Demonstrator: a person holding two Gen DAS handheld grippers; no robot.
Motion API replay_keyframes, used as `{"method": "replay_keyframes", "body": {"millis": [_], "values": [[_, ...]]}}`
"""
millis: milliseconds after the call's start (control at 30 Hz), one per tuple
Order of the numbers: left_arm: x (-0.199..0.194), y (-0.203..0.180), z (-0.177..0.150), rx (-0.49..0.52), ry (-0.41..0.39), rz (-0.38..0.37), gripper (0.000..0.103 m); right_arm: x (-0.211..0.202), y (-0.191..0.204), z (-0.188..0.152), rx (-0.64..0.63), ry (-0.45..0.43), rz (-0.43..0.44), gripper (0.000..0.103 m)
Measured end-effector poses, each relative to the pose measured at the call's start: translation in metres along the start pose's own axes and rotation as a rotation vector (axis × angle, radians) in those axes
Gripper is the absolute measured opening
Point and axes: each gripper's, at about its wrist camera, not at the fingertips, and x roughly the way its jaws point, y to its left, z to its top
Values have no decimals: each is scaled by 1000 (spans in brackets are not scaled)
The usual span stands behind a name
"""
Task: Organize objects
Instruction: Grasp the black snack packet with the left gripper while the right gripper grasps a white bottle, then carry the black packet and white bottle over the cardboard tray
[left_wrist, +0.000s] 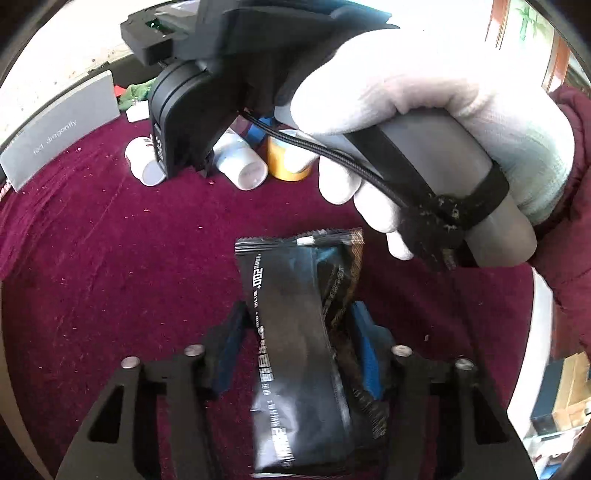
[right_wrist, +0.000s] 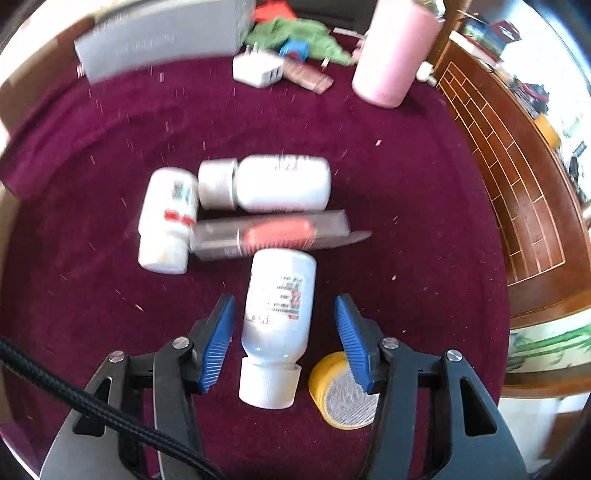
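Observation:
My left gripper (left_wrist: 299, 325) is shut on a black snack packet (left_wrist: 299, 332), held above the maroon cloth (left_wrist: 110, 277). My right gripper (right_wrist: 284, 325) is open, its blue pads either side of a lying white bottle (right_wrist: 279, 317) without touching it. Two more white bottles (right_wrist: 168, 218) (right_wrist: 273, 182) and a clear box with a red item (right_wrist: 273, 232) lie just beyond. A yellow-lidded jar (right_wrist: 340, 395) lies by the right finger. In the left wrist view the right gripper body (left_wrist: 192, 110) and gloved hand (left_wrist: 424, 110) hang over the bottles (left_wrist: 243, 162).
A grey box (right_wrist: 159, 37) stands at the back left. A white charger (right_wrist: 258, 68), green cloth (right_wrist: 295, 33), brown tube (right_wrist: 306, 75) and pink cylinder (right_wrist: 391, 51) sit along the back. The table edge and wooden floor (right_wrist: 517, 184) lie to the right.

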Motion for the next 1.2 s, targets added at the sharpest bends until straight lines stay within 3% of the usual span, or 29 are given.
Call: {"method": "replay_keyframes", "body": {"millis": [67, 133, 267, 567, 933, 1200], "values": [[-6, 12, -1, -43, -7, -72, 34, 0, -2, -1, 17, 0, 22, 45], [-14, 25, -5, -93, -30, -111, 31, 0, -5, -3, 43, 11, 70, 32], [-39, 50, -18, -166, -79, -117, 30, -6, -6, -15, 51, -7, 90, 31], [-84, 65, -54, -251, -155, -95, 30, -37, -2, -46, 125, -76, 261, 31], [-123, 95, -85, -321, -207, -16, 30, -75, 65, -65, 62, -123, 452, 32], [-151, 132, -115, -420, -254, 40, 30, -97, 122, -68, -11, -135, 528, 32]]}}
